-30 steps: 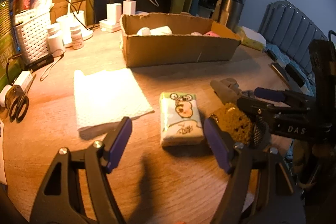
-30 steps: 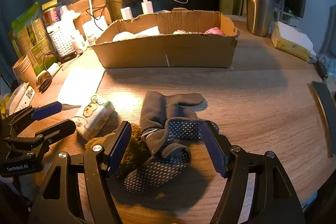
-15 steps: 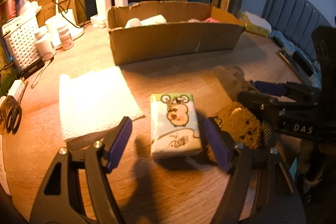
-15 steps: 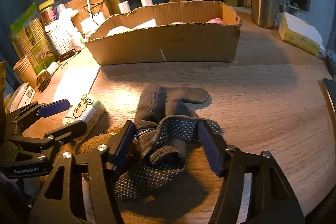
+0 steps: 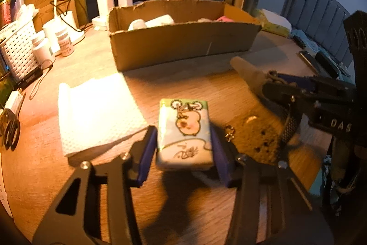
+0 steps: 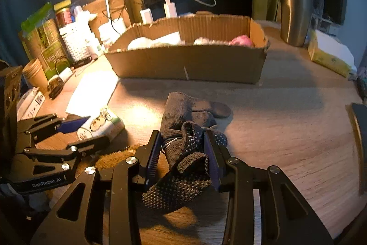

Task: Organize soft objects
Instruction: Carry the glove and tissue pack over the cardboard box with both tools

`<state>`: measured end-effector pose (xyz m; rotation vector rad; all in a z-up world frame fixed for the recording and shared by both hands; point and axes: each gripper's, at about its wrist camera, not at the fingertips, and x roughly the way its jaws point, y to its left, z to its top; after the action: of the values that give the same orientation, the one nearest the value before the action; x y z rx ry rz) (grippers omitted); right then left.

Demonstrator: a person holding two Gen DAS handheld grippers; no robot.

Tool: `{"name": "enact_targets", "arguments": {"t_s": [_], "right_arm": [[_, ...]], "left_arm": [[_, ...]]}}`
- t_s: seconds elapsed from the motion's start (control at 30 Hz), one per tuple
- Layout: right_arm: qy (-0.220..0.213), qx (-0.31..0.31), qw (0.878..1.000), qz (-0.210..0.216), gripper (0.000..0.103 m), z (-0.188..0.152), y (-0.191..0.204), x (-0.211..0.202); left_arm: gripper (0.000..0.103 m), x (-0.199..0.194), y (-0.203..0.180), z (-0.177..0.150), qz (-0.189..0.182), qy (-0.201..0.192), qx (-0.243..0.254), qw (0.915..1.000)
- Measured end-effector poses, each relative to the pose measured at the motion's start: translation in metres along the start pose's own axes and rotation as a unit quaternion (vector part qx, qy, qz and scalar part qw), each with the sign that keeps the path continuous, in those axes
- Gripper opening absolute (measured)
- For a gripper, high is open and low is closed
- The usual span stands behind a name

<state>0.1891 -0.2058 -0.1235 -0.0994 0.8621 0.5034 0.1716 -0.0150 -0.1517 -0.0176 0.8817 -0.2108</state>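
Note:
My left gripper (image 5: 183, 148) is shut on a tissue pack (image 5: 184, 130) printed with a cartoon pig, which lies on the wooden table; the pack also shows in the right wrist view (image 6: 101, 128). My right gripper (image 6: 181, 153) is shut on dark dotted socks (image 6: 188, 130) in front of the cardboard box (image 6: 190, 61). A brown fuzzy item with a ball chain (image 5: 259, 139) lies between the two grippers. The box (image 5: 183, 43) holds white and pink soft things.
A folded white paper towel (image 5: 96, 111) lies left of the pack. A white basket (image 5: 16, 49), pill bottles (image 5: 62, 38), a lamp, chargers and scissors (image 5: 11, 132) crowd the left. A steel tumbler (image 6: 296, 15) and a yellow tissue box (image 6: 330, 54) stand at the right.
Both grippers moved forward and closed: the left one onto the tissue pack, the right one onto the socks.

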Motion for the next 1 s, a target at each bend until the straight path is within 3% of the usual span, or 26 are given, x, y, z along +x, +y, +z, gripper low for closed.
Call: {"name": "enact_targets", "arguments": {"t_s": [0.63,1.0], "right_arm": [[-0.056,-0.004,0.998,0.003,0.040,0.029,-0.003,-0.039],[-0.083,-0.013,0.996,-0.002,0.040,0.048,-0.006,-0.059]], "left_arm": [[0.048,-0.056,-0.025,0.038,-0.012,-0.081,0.039,0.9959],[0.048,-0.069,-0.022,0.063,-0.015,-0.107,0.023,0.9939]]}}
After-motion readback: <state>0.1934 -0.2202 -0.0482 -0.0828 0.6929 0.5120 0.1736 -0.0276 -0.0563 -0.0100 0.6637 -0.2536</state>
